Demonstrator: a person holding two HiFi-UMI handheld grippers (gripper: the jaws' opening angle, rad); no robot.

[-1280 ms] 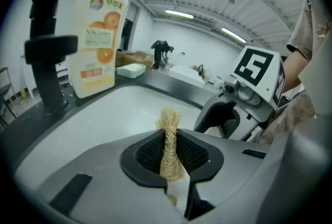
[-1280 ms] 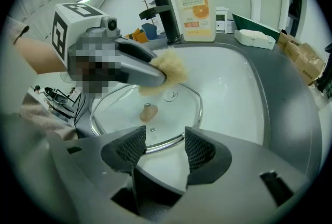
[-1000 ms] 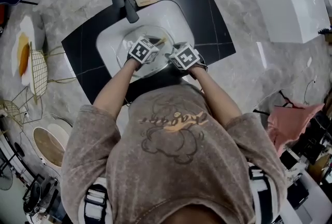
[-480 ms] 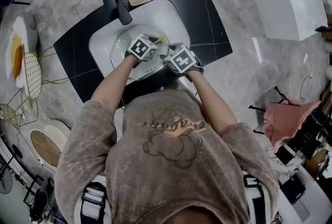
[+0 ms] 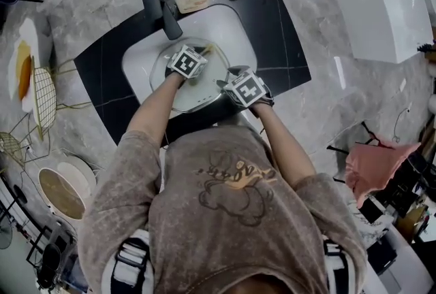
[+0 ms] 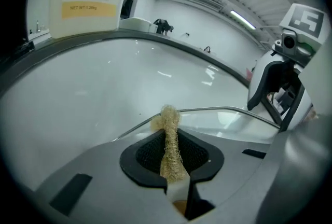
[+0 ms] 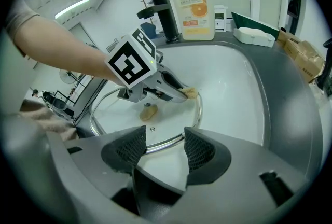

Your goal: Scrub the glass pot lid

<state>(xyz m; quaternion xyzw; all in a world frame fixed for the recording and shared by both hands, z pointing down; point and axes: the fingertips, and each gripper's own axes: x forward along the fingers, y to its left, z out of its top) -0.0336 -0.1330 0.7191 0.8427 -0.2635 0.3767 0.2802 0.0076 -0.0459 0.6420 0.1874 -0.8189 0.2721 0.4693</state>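
Brand: "SoftGarden", at the top of the label on the pale translucent plastic detergent bottle (image 7: 189,0), upper middle of the right gripper view.
Weight: "NET WT:1.29Kg", on the same bottle's label, upper left of the left gripper view.
Shirt print: a cursive word on the brown shirt (image 5: 235,173), not legible.

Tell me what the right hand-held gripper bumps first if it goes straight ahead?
Most likely the pot lid: its metal rim lies just ahead of the right hand-held gripper, between its open jaws. How close is hard to judge.
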